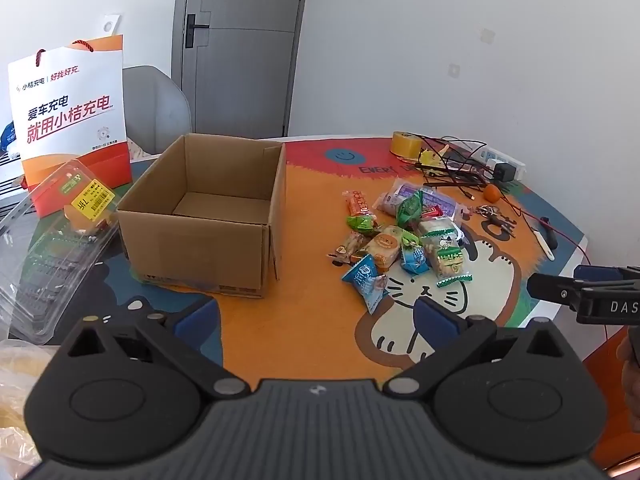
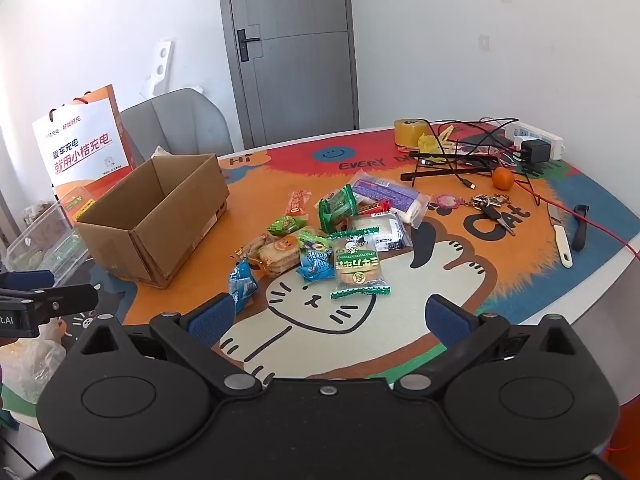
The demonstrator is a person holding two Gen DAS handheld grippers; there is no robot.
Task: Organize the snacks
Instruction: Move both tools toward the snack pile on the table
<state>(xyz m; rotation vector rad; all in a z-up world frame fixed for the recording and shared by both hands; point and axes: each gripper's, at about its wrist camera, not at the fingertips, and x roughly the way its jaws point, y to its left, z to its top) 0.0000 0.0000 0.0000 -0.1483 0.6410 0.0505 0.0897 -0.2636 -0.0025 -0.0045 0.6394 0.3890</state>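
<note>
An open, empty cardboard box point(image 1: 208, 216) point(image 2: 160, 216) stands on the cartoon-cat tablecloth. To its right lies a loose heap of wrapped snacks point(image 1: 404, 236) point(image 2: 332, 236): green, blue, orange and clear packets. My left gripper point(image 1: 316, 316) hovers open above the near table, between the box and the heap, with nothing between its blue pads. My right gripper point(image 2: 332, 316) is open too, just in front of the heap, and a blue packet point(image 2: 241, 285) lies by its left fingertip point(image 2: 212, 320). Each gripper shows at the edge of the other's view.
A clear plastic clamshell point(image 1: 52, 248) and an orange-white paper bag point(image 1: 72, 120) stand left of the box. At the back right are a tape roll point(image 2: 410, 131), cables, a power strip point(image 2: 534, 138), an orange fruit point(image 2: 502, 178), keys point(image 2: 486, 202) and a knife point(image 2: 560, 236). A grey chair point(image 2: 176, 124) is behind.
</note>
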